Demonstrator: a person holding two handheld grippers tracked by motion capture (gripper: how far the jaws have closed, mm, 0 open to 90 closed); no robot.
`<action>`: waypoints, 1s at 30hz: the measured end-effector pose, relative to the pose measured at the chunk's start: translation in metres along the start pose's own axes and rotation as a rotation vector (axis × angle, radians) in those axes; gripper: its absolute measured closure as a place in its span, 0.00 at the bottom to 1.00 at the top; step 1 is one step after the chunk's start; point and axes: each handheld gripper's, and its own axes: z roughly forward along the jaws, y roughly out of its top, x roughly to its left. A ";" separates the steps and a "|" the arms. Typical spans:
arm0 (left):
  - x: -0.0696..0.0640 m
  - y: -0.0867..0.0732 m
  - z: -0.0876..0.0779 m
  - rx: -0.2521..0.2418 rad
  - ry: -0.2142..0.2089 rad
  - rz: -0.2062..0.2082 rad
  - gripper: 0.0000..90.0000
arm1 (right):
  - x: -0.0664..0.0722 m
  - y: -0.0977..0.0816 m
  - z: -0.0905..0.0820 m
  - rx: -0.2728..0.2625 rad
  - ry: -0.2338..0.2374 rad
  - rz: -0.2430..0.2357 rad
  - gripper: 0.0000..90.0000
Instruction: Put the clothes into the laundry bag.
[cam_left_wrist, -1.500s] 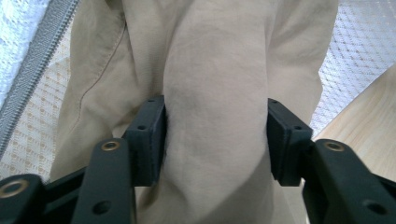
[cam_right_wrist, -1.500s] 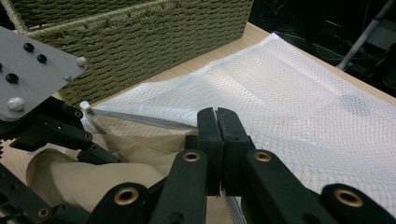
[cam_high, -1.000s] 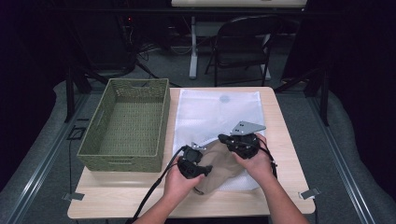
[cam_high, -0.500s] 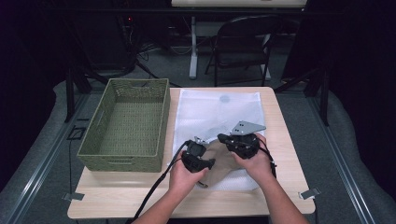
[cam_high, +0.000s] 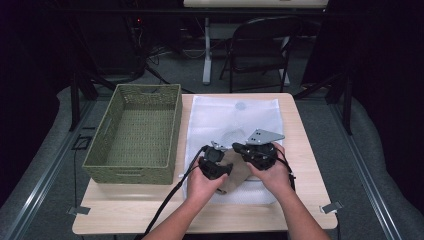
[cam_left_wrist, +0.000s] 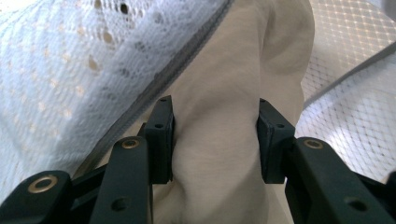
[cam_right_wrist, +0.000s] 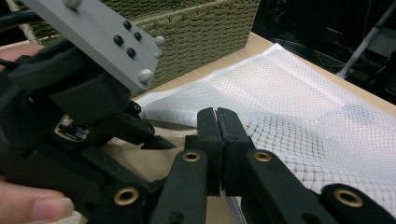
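Stuffing a beige cloth (cam_left_wrist: 233, 140) into the white mesh bag (cam_high: 235, 117) is the job in hand, and I judge it roughly half done. My left tongs (cam_left_wrist: 215, 140) grasp the cloth: in the left gripper view both pads press into a bunched fold of it, with the bag's grey zipper edge (cam_left_wrist: 187, 60) lying slantwise across the cloth just beyond the pads. My right tongs (cam_right_wrist: 218, 140) are clenched, the two pads squeezed together; I think they pinch the bag's edge at its mouth, but the mesh is thin and the pads hide it, so I cannot be sure anything is between them.

From the high view, the cloth (cam_high: 235, 175) lies near the front edge of the surface (cam_high: 300, 200), between my two hands, at the near end of the bag. The part closer to me still shows plain beige, outside the mesh; the part farther in seems to pass under the zipper edge. The bag itself stretches flat from there toward the far edge of the surface.

The wicker basket (cam_high: 135, 132) sits along the left edge, and nothing is visible inside it.

What is left, as I judge it: push the remainder of the cloth through the opening, let go of it, and close the zipper. Whether the filled bag then belongs in the basket, I can only guess.
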 end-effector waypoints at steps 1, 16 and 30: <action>0.000 0.001 0.001 -0.002 0.004 0.001 0.63 | 0.000 0.000 0.000 -0.001 -0.001 0.001 0.99; 0.003 0.003 0.013 -0.053 0.052 -0.020 0.63 | -0.002 -0.002 0.001 0.002 -0.003 0.006 0.99; 0.007 -0.001 0.013 -0.045 0.039 -0.003 0.50 | -0.004 -0.004 0.004 0.007 -0.004 0.017 0.99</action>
